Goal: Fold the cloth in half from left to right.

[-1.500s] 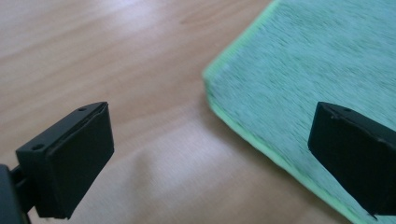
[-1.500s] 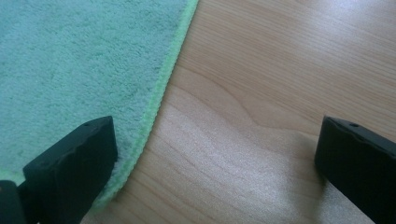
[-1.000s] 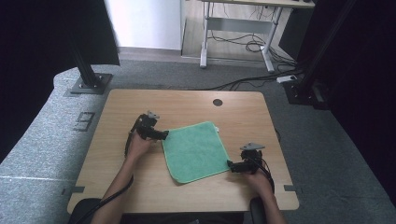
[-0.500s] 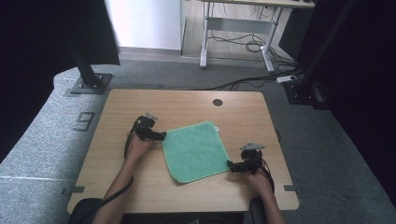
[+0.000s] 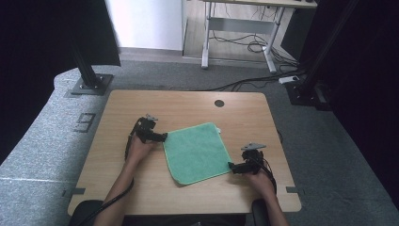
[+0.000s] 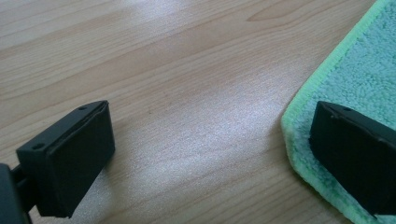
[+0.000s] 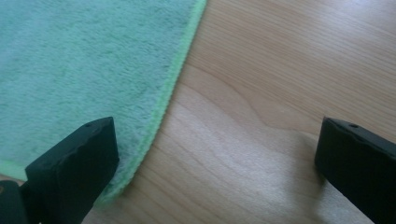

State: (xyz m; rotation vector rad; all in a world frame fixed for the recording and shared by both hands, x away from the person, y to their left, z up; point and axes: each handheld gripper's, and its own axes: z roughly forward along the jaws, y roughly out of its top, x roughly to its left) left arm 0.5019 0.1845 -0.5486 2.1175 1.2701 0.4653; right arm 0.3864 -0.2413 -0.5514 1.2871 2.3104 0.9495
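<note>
- The green cloth [image 5: 196, 152] lies flat and spread out near the middle of the desk [image 5: 117, 113], turned a little so its edges run askew to the desk's edges.
- The left gripper [image 5: 159, 138] sits at the cloth's left corner, towards the desk's left edge; the right gripper [image 5: 234, 167] sits at the cloth's right corner, towards the desk's near right corner. Each hand is about equally close to its own corner, so neither has the advantage.
- Both grippers have their jaws wide apart and hold nothing.
- The relation that matters: each open pair of jaws straddles the cloth's hem. In the left gripper view one jaw is over the cloth [image 6: 355, 70] and the other over bare wood [image 6: 187, 93]; in the right gripper view one jaw stands at the hem [image 7: 161, 109], the other on bare wood.
- The high view gives the cloth's whole outline and both hands at opposite corners; the gripper views alone show how the hem lies between the jaws, and whether they touch the desk I cannot tell.
- Judging from this, the likely next step is a pinch at both corners.
</note>
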